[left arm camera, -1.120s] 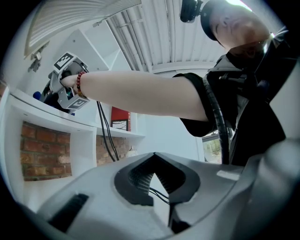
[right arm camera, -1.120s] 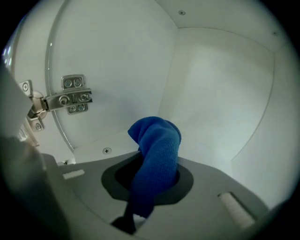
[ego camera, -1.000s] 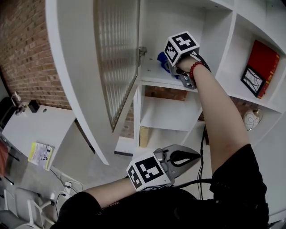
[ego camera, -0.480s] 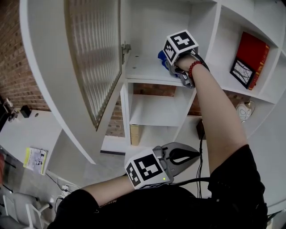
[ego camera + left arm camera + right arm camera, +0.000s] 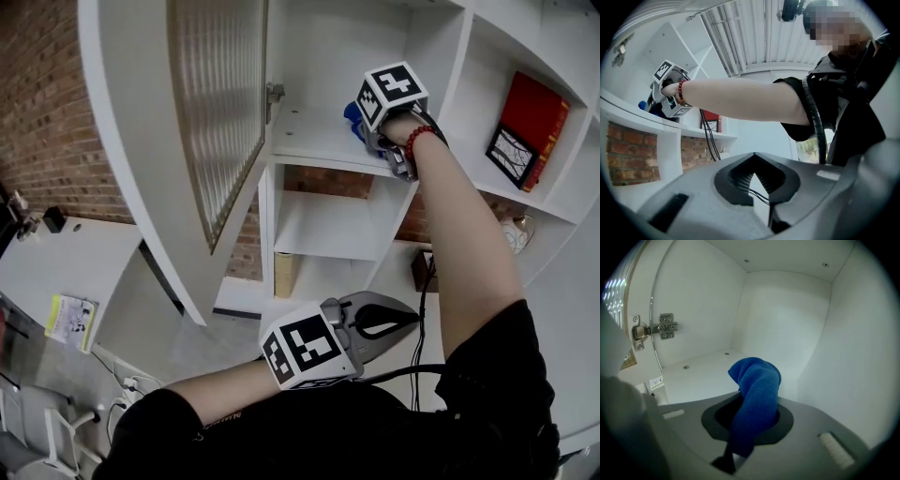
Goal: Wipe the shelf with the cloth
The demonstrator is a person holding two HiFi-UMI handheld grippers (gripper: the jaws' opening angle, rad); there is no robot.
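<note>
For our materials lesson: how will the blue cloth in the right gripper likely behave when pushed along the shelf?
Probably floppy: the blue cloth bulges and folds out of the right gripper. Likely light, not slippery: its weave looks fuzzy.

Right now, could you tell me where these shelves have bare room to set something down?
Free: the lower shelf, and the upper shelf between hinge and cloth. Crowded: the upper shelf's right side, where the right gripper holds the cloth.

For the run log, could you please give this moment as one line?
right gripper: shut on blue cloth, inside shelf compartment | left gripper: shut, empty, held low
</note>
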